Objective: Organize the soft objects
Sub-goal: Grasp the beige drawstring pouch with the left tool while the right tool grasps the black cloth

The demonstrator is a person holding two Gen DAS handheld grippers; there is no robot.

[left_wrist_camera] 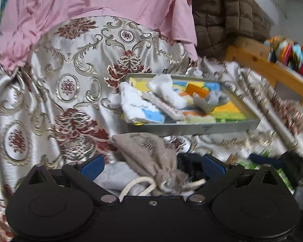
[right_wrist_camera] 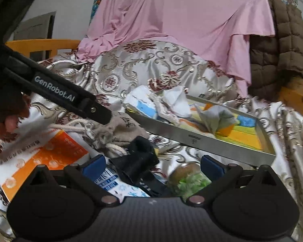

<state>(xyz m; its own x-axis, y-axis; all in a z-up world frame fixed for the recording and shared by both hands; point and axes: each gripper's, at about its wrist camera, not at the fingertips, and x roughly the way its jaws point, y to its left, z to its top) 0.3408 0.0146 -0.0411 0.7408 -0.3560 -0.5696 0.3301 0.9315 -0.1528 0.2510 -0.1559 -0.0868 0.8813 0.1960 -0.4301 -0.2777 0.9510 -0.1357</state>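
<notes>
- The left gripper (left_wrist_camera: 152,166) is hovering with its blue fingers (left_wrist_camera: 94,166) spread wide, either side of the pouch (left_wrist_camera: 151,153); nothing is pinched yet.
- The pouch is lying on the bedspread (left_wrist_camera: 50,84), cinched neck and cord (left_wrist_camera: 135,183) toward the gripper, body pointing at the tray (left_wrist_camera: 192,128).
- The right gripper (right_wrist_camera: 152,166) is also standing open, over a black cloth (right_wrist_camera: 137,159) and just beside a jar (right_wrist_camera: 188,178); it is gripping nothing.
- In the right view the left gripper's arm (right_wrist_camera: 56,92) is reaching down over the pouch (right_wrist_camera: 115,129), with a hand (right_wrist_camera: 4,125) at the frame's edge.
- The tray (right_wrist_camera: 202,141) is sitting just beyond the pouch, already holding folded cloths (left_wrist_camera: 165,91) and sponges (left_wrist_camera: 228,109).
- The step appears to be picking up the pouch for the tray.
- To do it well, the left gripper should be lowering until the fingers straddle the bunched neck, then closing on the fabric there rather than the loose cord, which would likely slip.
- Pinching too deep risks catching the slick bedspread too.
- The lift should be clearing the tray's near wall before release.
- An orange packet (right_wrist_camera: 44,157) is lying close by; it may not belong with the soft items.
</notes>
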